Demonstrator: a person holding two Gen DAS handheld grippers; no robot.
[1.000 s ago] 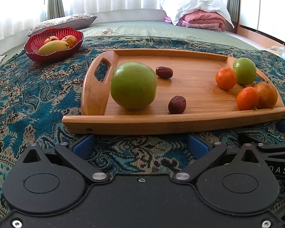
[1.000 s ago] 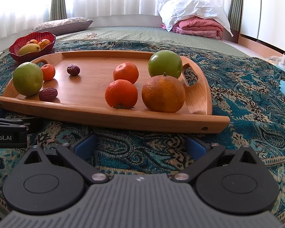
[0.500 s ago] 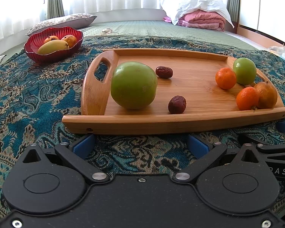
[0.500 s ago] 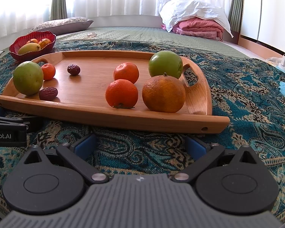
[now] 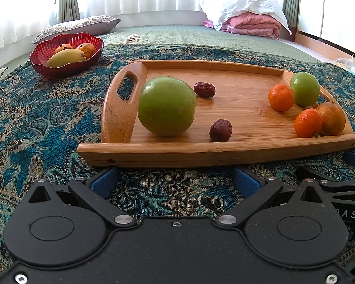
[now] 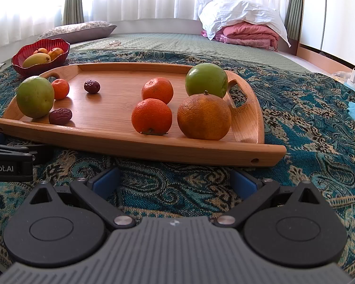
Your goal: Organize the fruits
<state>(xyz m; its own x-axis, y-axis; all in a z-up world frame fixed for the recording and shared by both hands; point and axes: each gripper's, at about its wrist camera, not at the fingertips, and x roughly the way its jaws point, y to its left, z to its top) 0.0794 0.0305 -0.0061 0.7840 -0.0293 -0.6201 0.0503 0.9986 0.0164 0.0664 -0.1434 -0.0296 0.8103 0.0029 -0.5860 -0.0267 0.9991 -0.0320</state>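
Tray [image 6: 153, 151]: 2 green apples [image 6: 35, 96], 4 oranges [image 6: 151, 116], 2 dates [image 6: 60, 116].

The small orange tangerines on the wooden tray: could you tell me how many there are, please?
3. Two sit near the right handle, the nearer one beside the big orange, another just behind. The third hides behind the left green fruit.

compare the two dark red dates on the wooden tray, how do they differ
The far date lies lengthwise and looks oblong and smoother; the near date looks rounder and more wrinkled. The far date sits mid-tray behind the big green fruit; the near date sits close to the tray's front rim. Both are dark red, small, and untouched by either gripper.
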